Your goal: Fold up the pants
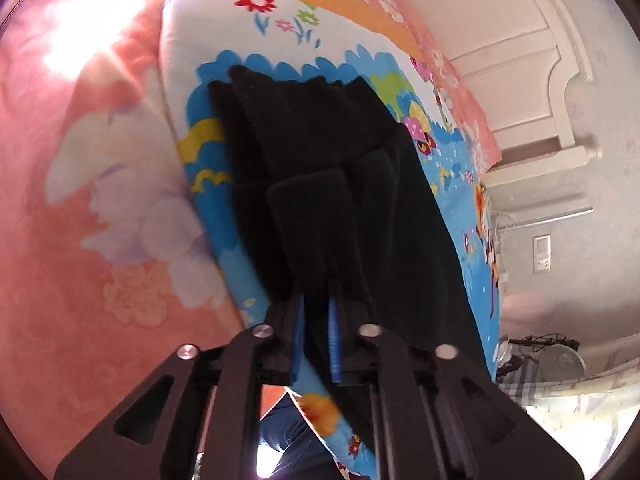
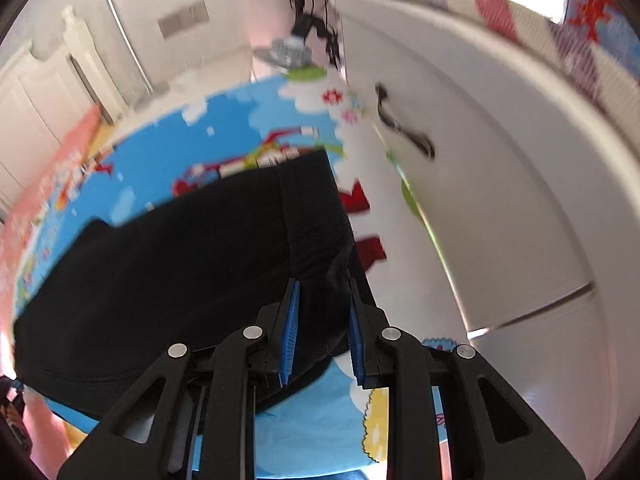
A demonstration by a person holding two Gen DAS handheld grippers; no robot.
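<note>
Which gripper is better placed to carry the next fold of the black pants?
Probably the right gripper: its fingers pinch the ribbed waistband corner of the black pants, free to lift over. The left gripper clamps bunched leg ends.

You've got blown-out sun glare far left, heavy fisheye warp, and motion blur smearing your right view.

This is a bedroom in a home. A bed carries a bright cartoon-printed sheet (image 1: pixel 280 32) in blue, white and orange, beside a pink floral blanket (image 1: pixel 80 200). White panelled wardrobe doors (image 1: pixel 500 40) stand past the bed, another white door has a dark curved handle (image 2: pixel 404 124), and a wall switch (image 1: pixel 541 254) sits on the pale wall.
</note>
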